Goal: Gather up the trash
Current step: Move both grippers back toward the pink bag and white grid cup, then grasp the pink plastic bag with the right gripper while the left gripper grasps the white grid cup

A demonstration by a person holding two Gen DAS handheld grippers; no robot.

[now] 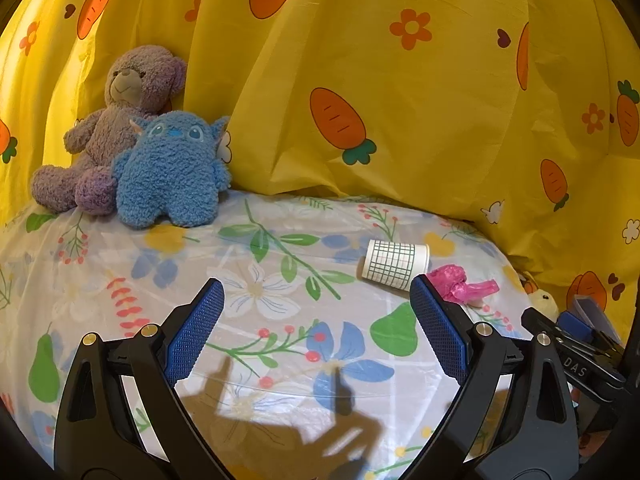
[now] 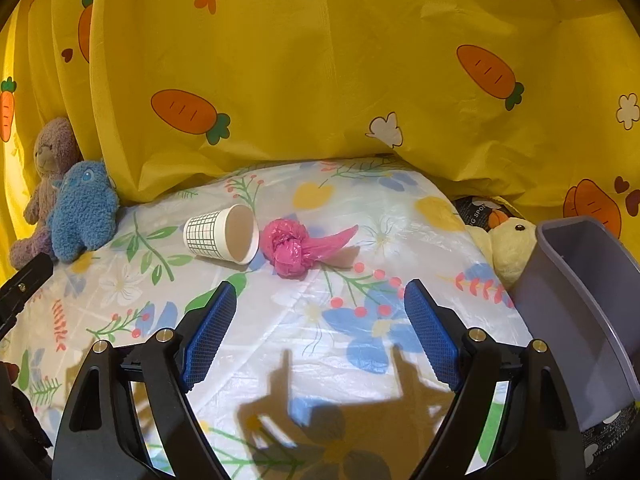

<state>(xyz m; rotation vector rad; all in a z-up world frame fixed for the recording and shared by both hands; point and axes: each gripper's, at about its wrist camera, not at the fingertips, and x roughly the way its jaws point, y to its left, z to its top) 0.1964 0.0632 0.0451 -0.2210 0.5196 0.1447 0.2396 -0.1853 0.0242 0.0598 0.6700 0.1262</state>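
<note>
A white paper cup [image 2: 220,234] with a green grid print lies on its side on the floral sheet, mouth to the right. Right beside it lies a knotted pink plastic bag [image 2: 298,246]. My right gripper [image 2: 320,292] hovers just short of the bag, open, with nothing between its blue pads. In the left wrist view the cup [image 1: 394,264] and pink bag [image 1: 460,284] lie ahead to the right. My left gripper [image 1: 316,292] is open and empty, its right finger [image 1: 438,328] covering part of the bag. The right gripper [image 1: 576,340] shows at that view's right edge.
A grey bin [image 2: 584,304] stands at the right, next to a yellow duck plush [image 2: 510,244]. A purple bear [image 1: 120,120] and a blue plush [image 1: 172,172] sit at the back left. A yellow carrot-print curtain [image 1: 360,80] hangs behind the bed sheet [image 1: 280,320].
</note>
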